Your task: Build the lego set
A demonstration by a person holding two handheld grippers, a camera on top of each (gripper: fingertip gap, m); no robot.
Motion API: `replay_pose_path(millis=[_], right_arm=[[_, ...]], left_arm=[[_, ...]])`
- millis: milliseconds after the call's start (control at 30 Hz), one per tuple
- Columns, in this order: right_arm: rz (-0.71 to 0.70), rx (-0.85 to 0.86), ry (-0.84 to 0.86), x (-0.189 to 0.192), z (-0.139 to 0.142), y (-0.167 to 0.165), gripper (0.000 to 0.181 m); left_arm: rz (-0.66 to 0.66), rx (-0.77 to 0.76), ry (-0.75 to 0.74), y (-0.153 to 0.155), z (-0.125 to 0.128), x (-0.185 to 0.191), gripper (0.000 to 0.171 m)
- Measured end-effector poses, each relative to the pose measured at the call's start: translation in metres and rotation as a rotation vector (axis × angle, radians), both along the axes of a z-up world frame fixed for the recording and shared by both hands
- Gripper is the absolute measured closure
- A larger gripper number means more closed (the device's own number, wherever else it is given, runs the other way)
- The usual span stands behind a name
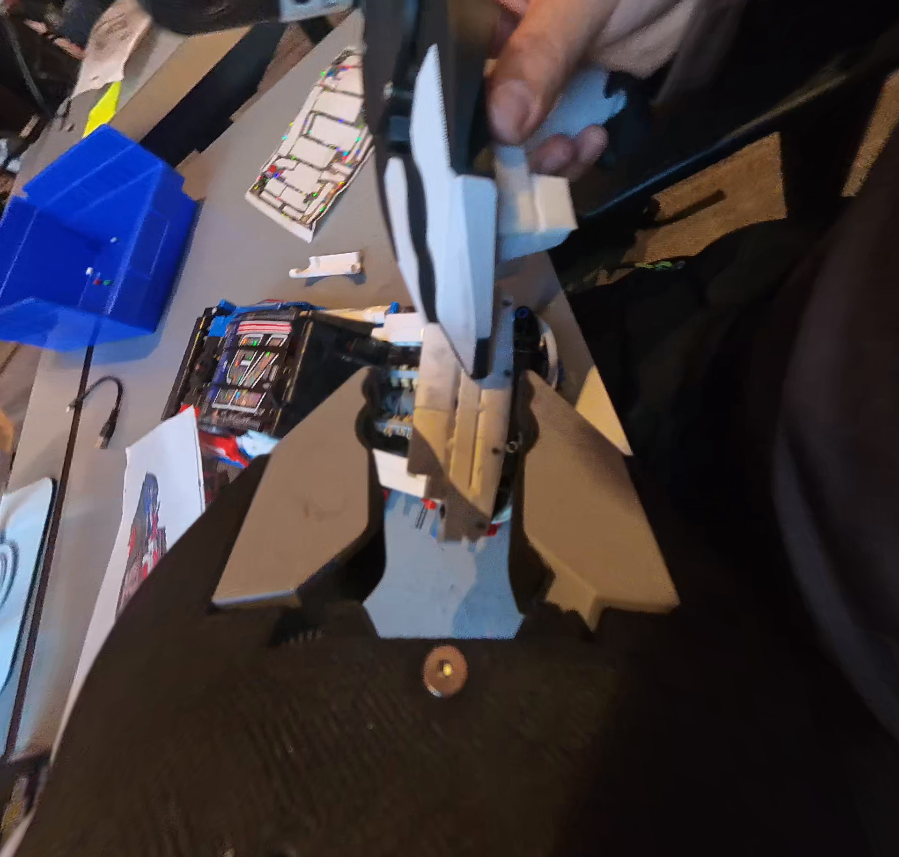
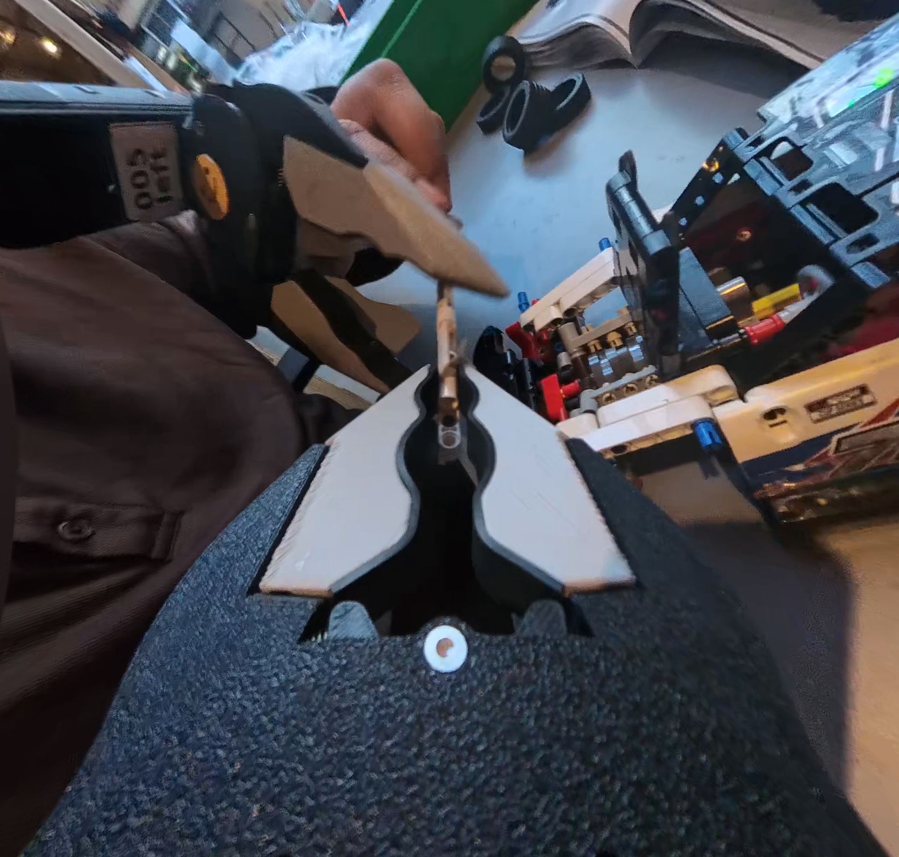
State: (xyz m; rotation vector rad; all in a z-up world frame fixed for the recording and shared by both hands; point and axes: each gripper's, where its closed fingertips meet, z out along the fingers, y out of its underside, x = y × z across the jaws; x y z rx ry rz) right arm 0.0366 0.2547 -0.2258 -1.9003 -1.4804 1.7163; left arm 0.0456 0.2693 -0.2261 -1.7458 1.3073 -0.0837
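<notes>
A white lego panel [image 1: 467, 444] is held in the air over the table's near edge, between both grippers. My left gripper [image 1: 447, 381] has its tan fingers on either side of the panel's width and is shut on it. My right gripper [image 2: 447, 376] is shut on the panel's flat faces; there the panel [image 2: 445, 318] shows edge-on. In the left wrist view the right gripper [image 1: 474, 367] comes down from above, with a hand [image 1: 525, 85] behind it. The half-built lego car [image 1: 253, 371] lies just behind, its black frame and white body [image 2: 729, 347] close on the right.
On the grey table [image 1: 253, 250] stand a blue bin [image 1: 92, 240], a sticker sheet [image 1: 321, 153], a loose white piece [image 1: 331, 267], a black cable [image 1: 107, 410] and printed paper [image 1: 155, 517]. Black tyres [image 2: 530, 99] and an open instruction book [image 2: 681, 21] lie farther back. A person's brown clothing [image 2: 121, 396] is at the left. The tips of both grippers are at nearly the same place.
</notes>
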Motion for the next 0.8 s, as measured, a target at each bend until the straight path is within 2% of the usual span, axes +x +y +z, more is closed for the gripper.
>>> replay_pose_path(millis=[67,100,167,333,567,800], right_arm=[[-0.004,-0.028,0.021,0.001,0.002,0.0,0.174],[0.002,-0.046,0.031,0.001,0.003,-0.001,0.174],[-0.003,-0.076,0.04,0.001,0.003,0.0,0.174],[-0.014,-0.101,0.012,-0.001,-0.004,0.002,0.173],[-0.005,0.092,0.049,-0.001,0.001,0.008,0.172],[0.018,0.135,0.097,-0.002,0.003,0.011,0.171]], left_arm=[[0.02,-0.019,0.016,-0.001,-0.006,-0.008,0.108],[0.017,-0.026,0.038,-0.003,-0.009,-0.009,0.111],[0.002,0.005,0.079,-0.005,-0.012,-0.009,0.132],[0.003,0.062,0.173,-0.001,-0.02,-0.015,0.132],[-0.017,-0.217,-0.007,-0.008,-0.022,-0.011,0.133],[-0.085,-0.437,-0.135,-0.013,-0.022,-0.004,0.132]])
